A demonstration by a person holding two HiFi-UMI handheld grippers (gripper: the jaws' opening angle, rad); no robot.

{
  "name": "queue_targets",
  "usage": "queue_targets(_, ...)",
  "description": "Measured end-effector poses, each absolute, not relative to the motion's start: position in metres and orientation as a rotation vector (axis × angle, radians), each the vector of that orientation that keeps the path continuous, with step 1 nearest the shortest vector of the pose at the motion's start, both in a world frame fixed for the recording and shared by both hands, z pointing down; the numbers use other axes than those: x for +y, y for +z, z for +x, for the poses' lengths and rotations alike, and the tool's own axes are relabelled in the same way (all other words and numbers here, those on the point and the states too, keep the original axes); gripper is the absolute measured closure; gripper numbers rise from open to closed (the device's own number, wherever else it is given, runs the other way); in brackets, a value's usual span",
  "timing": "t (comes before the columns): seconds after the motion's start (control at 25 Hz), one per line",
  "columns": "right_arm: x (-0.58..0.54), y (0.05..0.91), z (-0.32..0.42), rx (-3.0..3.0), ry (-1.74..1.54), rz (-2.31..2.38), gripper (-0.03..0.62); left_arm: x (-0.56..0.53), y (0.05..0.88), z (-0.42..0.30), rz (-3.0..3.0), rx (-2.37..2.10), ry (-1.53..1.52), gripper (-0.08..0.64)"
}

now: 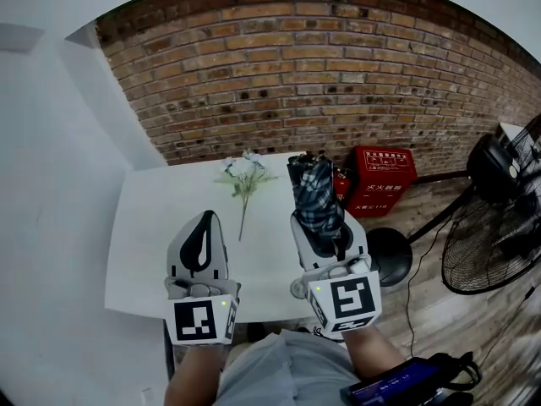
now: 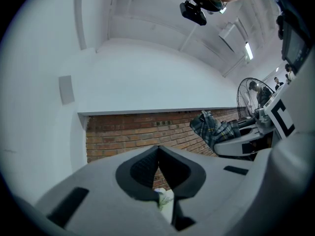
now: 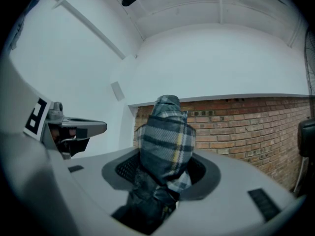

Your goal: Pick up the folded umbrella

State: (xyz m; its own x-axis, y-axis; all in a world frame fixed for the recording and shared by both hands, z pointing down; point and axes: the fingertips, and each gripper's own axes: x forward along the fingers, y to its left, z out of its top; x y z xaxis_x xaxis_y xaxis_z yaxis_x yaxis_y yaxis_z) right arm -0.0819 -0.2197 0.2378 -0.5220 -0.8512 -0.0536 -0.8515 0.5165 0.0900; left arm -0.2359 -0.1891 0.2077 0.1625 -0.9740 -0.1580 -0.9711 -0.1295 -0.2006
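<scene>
Fig.: right tongs [image 1: 325, 227] clamped round the folded umbrella [image 1: 317, 194], held above the worktop [image 1: 152, 252]. Mid-body grip prob. for balance. Left tongs [image 1: 203, 220] together, empty, idle over worktop's near edge.

On my head-view feed I count two grippers: the left gripper [image 1: 203, 220] toward eight o'clock and the right gripper [image 1: 321, 223] toward five o'clock. There is one folded umbrella [image 1: 314, 189], just right of centre. I count one flower bunch [image 1: 243, 176] toward eleven o'clock and one white table [image 1: 161, 244] under it. There is one red box [image 1: 382, 176] at three o'clock, one standing fan [image 1: 490, 235] at four o'clock, and one brick wall [image 1: 321, 66] at twelve.
</scene>
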Motion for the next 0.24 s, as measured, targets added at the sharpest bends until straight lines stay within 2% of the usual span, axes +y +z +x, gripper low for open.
queue_targets(0.24, -0.2229, 0.2387, -0.0794, 2.736, 0.162, -1.538, 0.387, -0.1926, 0.2082, -0.2323, -2.190, 1.877, -0.017, 0.554)
